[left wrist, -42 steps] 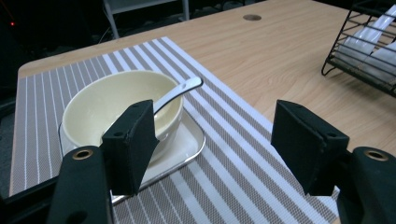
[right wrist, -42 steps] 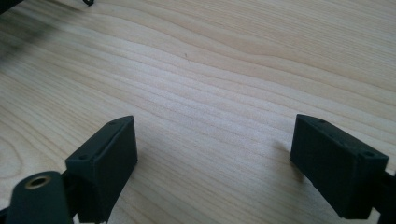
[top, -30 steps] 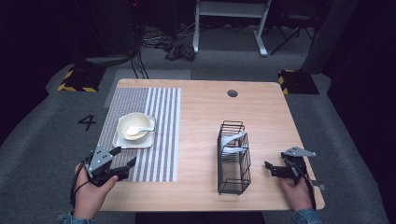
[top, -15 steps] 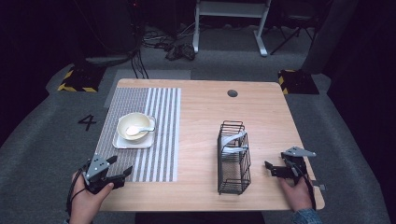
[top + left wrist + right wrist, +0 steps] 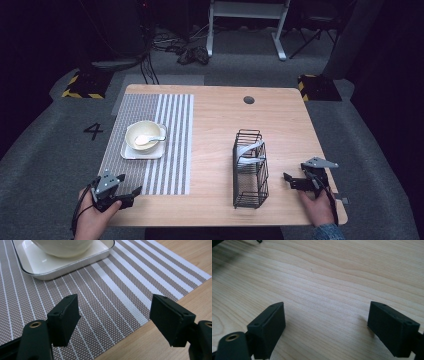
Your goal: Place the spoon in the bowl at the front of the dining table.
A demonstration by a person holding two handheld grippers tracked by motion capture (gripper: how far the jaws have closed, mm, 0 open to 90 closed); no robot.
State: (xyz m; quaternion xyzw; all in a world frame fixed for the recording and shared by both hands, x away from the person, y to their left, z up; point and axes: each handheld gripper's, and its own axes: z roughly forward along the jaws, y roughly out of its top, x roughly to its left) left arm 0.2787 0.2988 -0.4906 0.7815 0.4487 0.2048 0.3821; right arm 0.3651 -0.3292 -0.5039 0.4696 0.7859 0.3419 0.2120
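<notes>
The left gripper [image 5: 121, 192] sits low at the near left corner of the counter [image 5: 215, 125], its fingers [image 5: 65, 317] spread wide and holding nothing; they have just been opening further, with only the striped placemat [image 5: 117, 290] between them. Just ahead on that mat stands the square white plate [image 5: 62, 266] carrying the cream bowl [image 5: 142, 135] with a white spoon [image 5: 148, 140] resting in it. The right gripper [image 5: 295, 181] rests near the right edge, fingers [image 5: 268, 327] also wide apart and empty over bare wood, just beside the black wire rack [image 5: 250, 167], which holds 1 or 2 pale dishes. The likeliest slip, as I judge it, is a low approach catching the mat's edge and dragging plate and bowl along. A pinch on the plate's thin rim could tilt it, sliding the bowl or tipping the spoon out. On the other side, a careless swing could knock the light rack.
</notes>
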